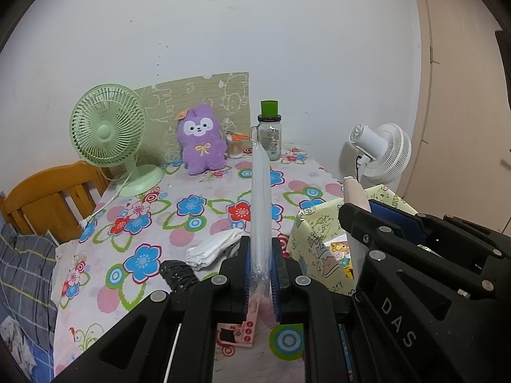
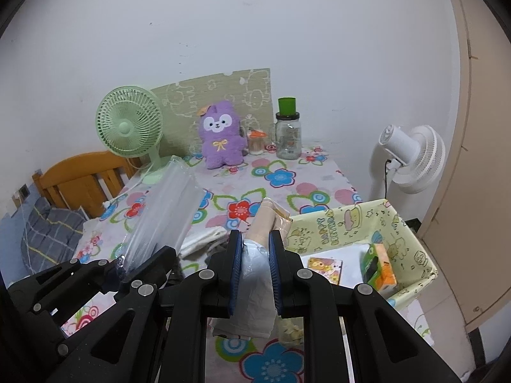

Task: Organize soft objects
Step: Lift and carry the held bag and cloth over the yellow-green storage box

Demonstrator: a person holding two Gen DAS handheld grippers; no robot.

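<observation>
Both grippers are loaded. The left gripper has its jaws pressed together on a clear plastic packet, which stands up on edge out of the pads. The right gripper is clamped on a soft pale bundle that looks like wrapped cloth or tissue, its tan end poking out ahead of the jaws.

Just right of the right jaws sits the yellow cartoon-print box, already holding a small picture card and an orange-and-green pack, so I'd judge the sorting partly done, with these two pieces not yet put away.

Just ahead of the left jaws and a little to their left, a white folded cloth lies on the floral tablecloth, probably still to collect.

Farther ahead stand a purple plush toy, a green fan and a glass jar. A white fan stands behind the box. Nothing blocks the way into the box.
</observation>
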